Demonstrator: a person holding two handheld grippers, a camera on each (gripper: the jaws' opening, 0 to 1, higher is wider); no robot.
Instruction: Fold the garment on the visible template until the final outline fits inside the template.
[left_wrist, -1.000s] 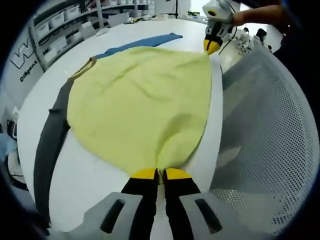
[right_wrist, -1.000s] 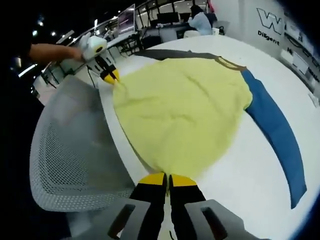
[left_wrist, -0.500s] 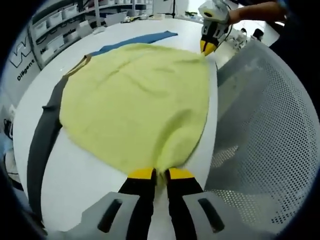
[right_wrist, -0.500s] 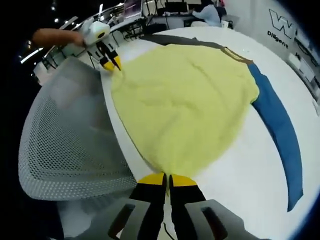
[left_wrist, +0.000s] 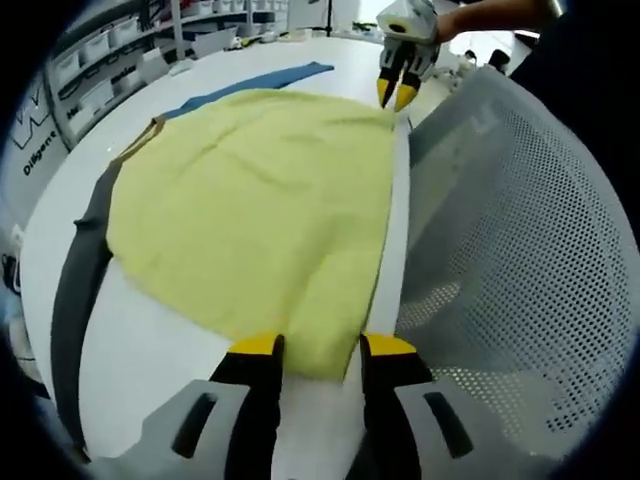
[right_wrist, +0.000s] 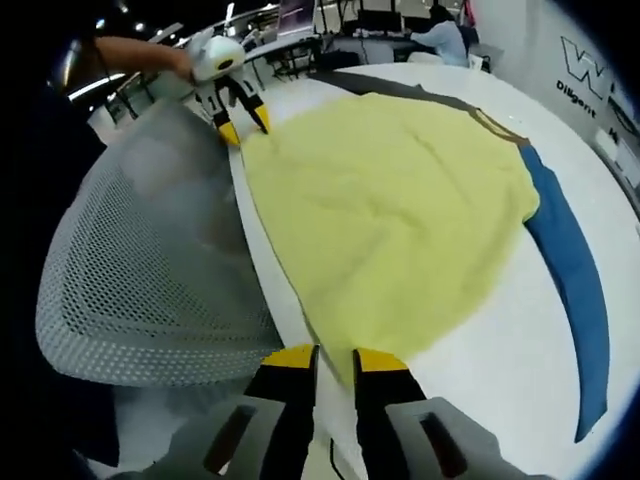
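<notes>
A yellow garment (left_wrist: 250, 200) lies spread flat on the round white table (left_wrist: 160, 360), also seen as the yellow garment (right_wrist: 400, 210). My left gripper (left_wrist: 322, 348) stands open at its near corner, the cloth edge lying loose between the jaws. My right gripper (right_wrist: 335, 358) is open at the other corner, the hem just ahead of its tips. Each gripper appears across the cloth in the other's view: right gripper (left_wrist: 397, 93), left gripper (right_wrist: 243, 120), both with jaws apart. A blue strip (right_wrist: 570, 290) and a dark grey strip (left_wrist: 75, 290) stick out from under the garment.
A grey mesh chair back (left_wrist: 520, 230) stands against the table edge beside both grippers, also seen as the chair back (right_wrist: 140, 260). Shelves with bins (left_wrist: 90, 60) stand beyond the table. A person (right_wrist: 440, 25) sits at a far desk.
Both grippers were shut on the garment's corners and have opened, letting the cloth go. The garment now rests flat on the table.
</notes>
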